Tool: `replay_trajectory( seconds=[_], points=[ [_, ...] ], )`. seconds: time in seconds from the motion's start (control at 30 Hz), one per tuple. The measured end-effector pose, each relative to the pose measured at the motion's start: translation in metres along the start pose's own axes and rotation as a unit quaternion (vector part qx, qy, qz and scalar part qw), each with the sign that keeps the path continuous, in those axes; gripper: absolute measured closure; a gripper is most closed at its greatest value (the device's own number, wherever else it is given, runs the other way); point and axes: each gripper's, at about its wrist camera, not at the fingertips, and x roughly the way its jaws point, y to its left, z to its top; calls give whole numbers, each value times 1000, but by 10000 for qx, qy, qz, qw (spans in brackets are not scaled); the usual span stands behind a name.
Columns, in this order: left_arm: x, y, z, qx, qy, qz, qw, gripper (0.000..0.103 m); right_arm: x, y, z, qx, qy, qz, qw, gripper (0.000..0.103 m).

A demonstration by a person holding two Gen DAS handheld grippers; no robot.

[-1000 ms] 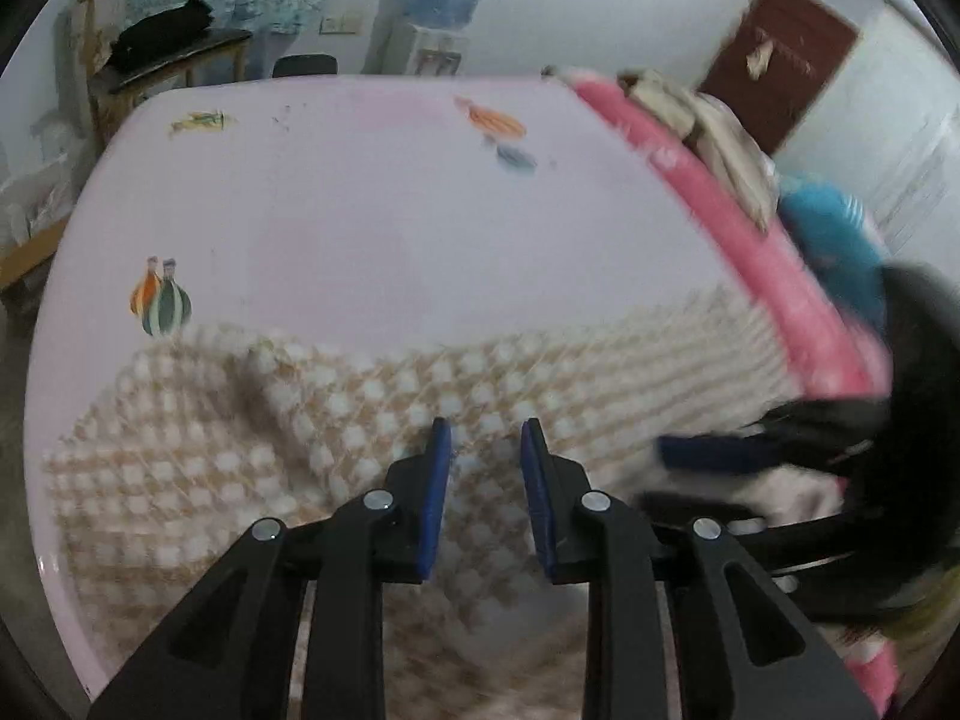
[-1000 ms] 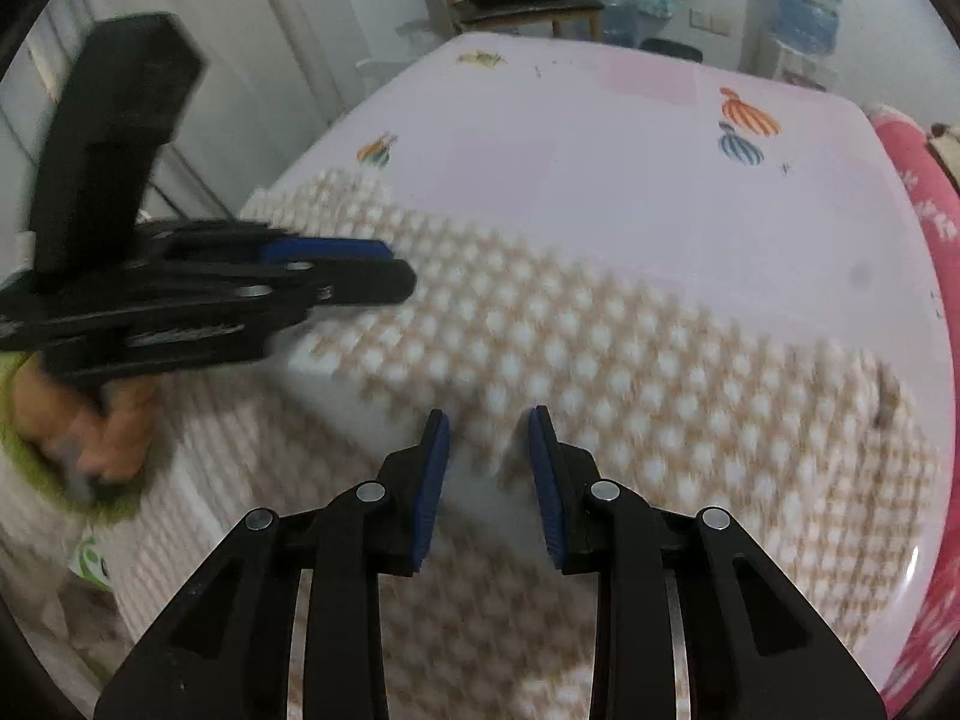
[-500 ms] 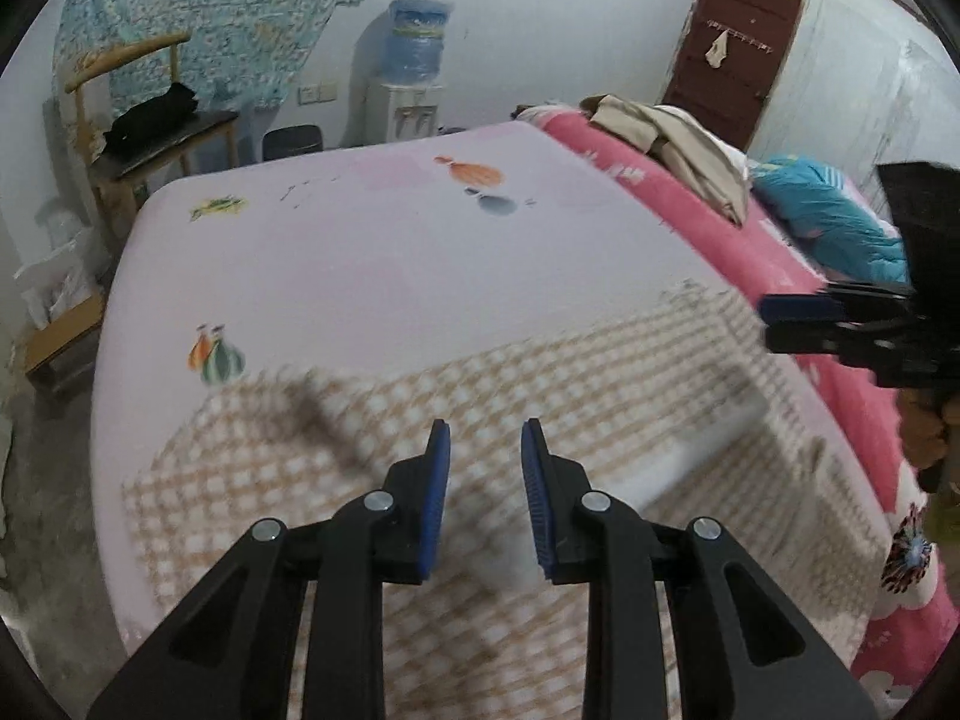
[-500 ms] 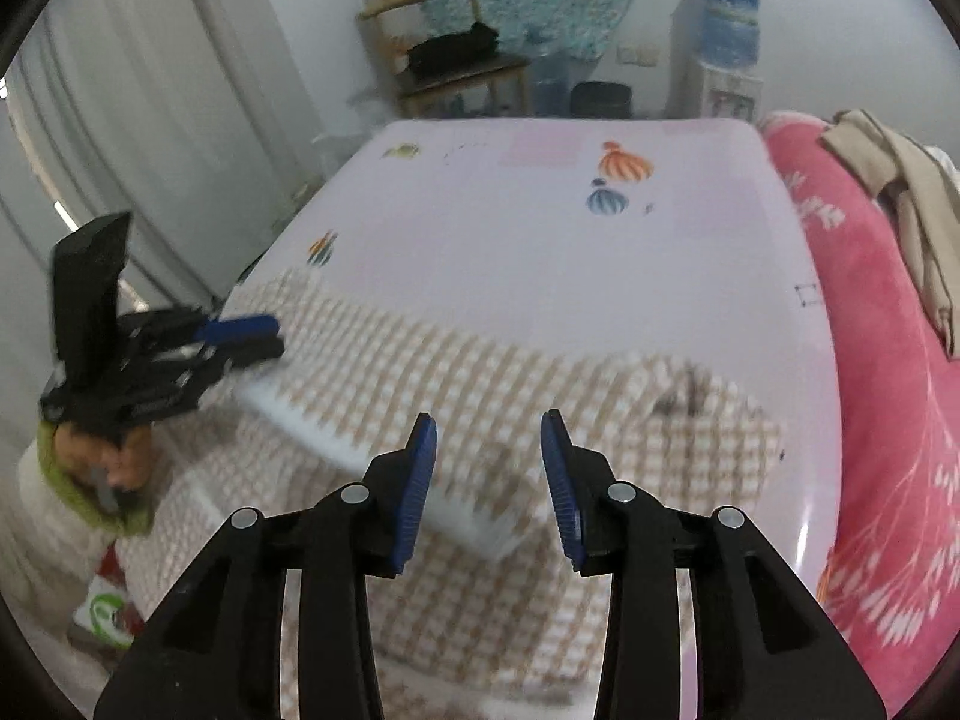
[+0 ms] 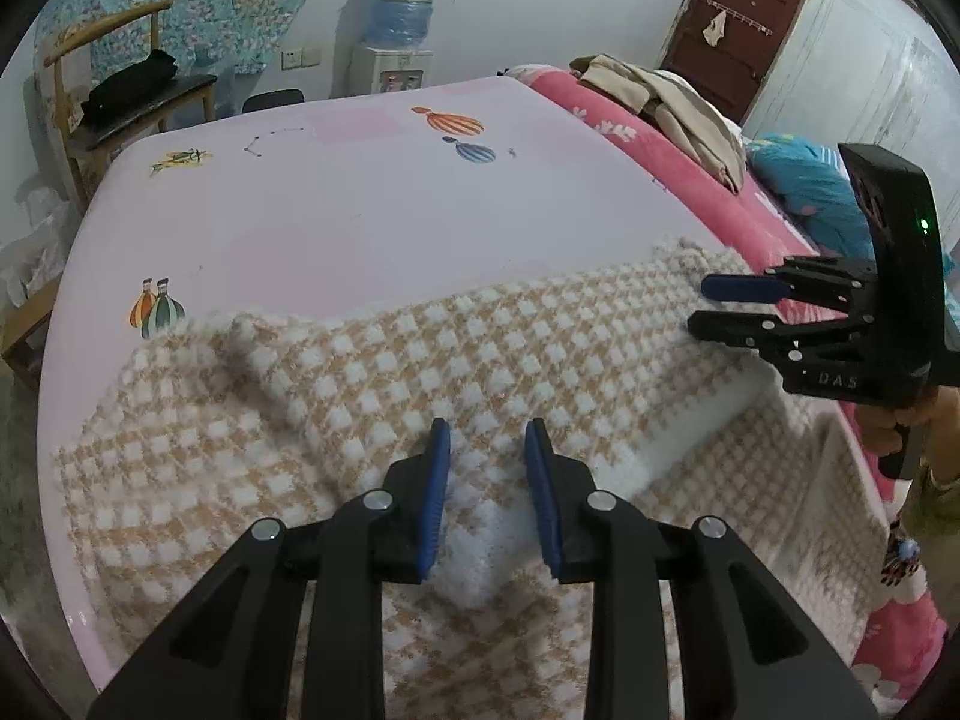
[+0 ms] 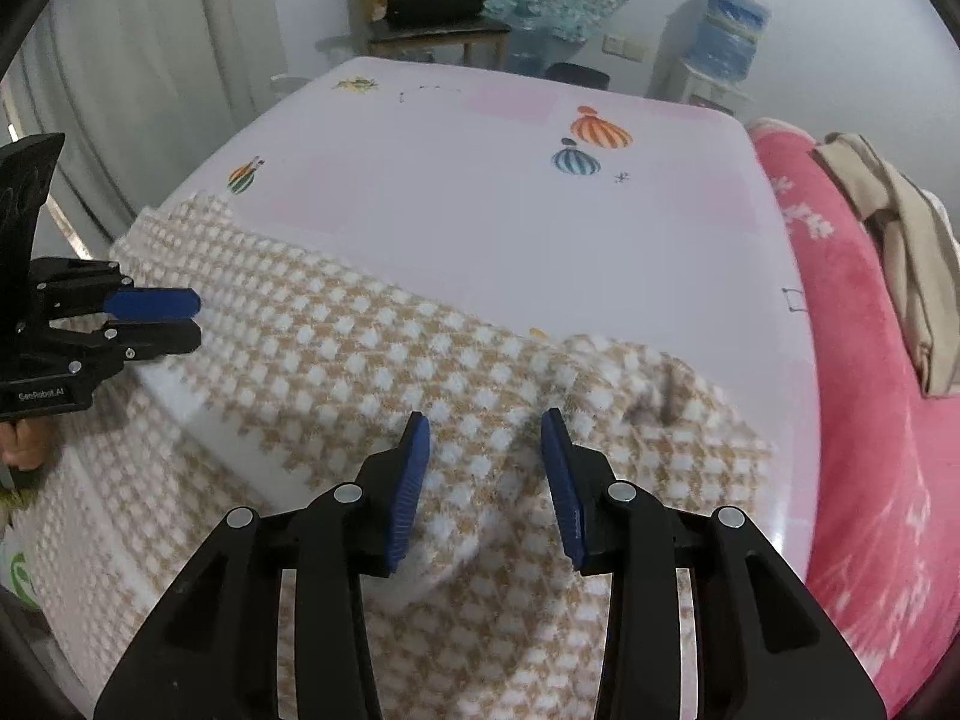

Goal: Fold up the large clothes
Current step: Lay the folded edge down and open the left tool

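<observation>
Left wrist view, fuzzy tan-and-white checked garment, white fleecy underside, both hand-held grippers parted, empty

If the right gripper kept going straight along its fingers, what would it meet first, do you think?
Most likely the checkered blanket: the right gripper points down at its folded top layer, with nothing visible between, though depth is hard to judge.

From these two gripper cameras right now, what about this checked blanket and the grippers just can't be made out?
- Checked blanket: near edge cut off by the frame and hidden behind the left gripper in the left wrist view, so its full size stays unknown.
- Fabric under the folded-over flap: covered by the flap in both views.
- Right gripper: open, but whether its fingers touch the blanket is unclear in the right wrist view.
- Person's hand: mostly hidden behind the gripper body and frame edge.
</observation>
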Motion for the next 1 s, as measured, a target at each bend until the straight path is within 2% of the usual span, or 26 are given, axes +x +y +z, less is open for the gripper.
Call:
replay_trajectory(
  seconds=[0.07, 0.13, 0.23, 0.27, 0.3, 0.37, 0.47, 0.53, 0.6, 0.67, 0.73, 0.87, 0.9, 1.0],
  points=[
    [-11, 1, 9, 10, -289, -19, 9996, 76, -7, 4, 9, 41, -163, 121, 9998, 65],
    [-11, 2, 18, -42, -387, -9, 9992, 75, -3, 13, 21, 85, -267, 233, 9993, 65],
    [8, 9, 33, -258, -176, 137, 9994, 75, 15, 22, 33, 127, -274, 375, 9988, 64],
    [19, 13, 33, -281, -14, 289, 9992, 75, 30, 23, 34, 141, -143, 359, 9992, 64],
    [29, 17, 32, -310, 57, 284, 9991, 75, 39, 23, 32, 115, -82, 313, 9994, 63],
    [30, 20, 30, -321, -85, 220, 9992, 75, 48, 19, 29, 133, -213, 373, 9990, 63],
    [24, 17, 30, -358, -66, 274, 9990, 75, 36, 9, 29, 468, -106, 588, 9971, 63],
    [12, 12, 28, -241, -108, 374, 9990, 75, 23, 10, 27, 460, -188, 645, 9967, 63],
    [-1, 5, 23, -83, -190, 136, 9997, 75, 4, 16, 18, 346, -354, 823, 9954, 62],
    [-4, -4, 15, 76, -115, 102, 9999, 74, -1, 24, 7, 136, -346, 773, 9963, 61],
    [9, -9, 3, 235, 231, 345, 9989, 72, 15, 32, -7, -166, -26, 478, 9987, 61],
    [-5, -13, -5, 201, 224, 626, 9976, 72, 2, 37, -22, -240, -92, 153, 9996, 61],
    [-12, -15, -7, 174, 215, 658, 9974, 72, -8, 39, -26, -189, -89, 47, 9998, 59],
    [-39, -24, -21, 287, 157, 866, 9957, 62, -38, 42, -42, -33, -201, -3, 9998, 46]
  ],
)
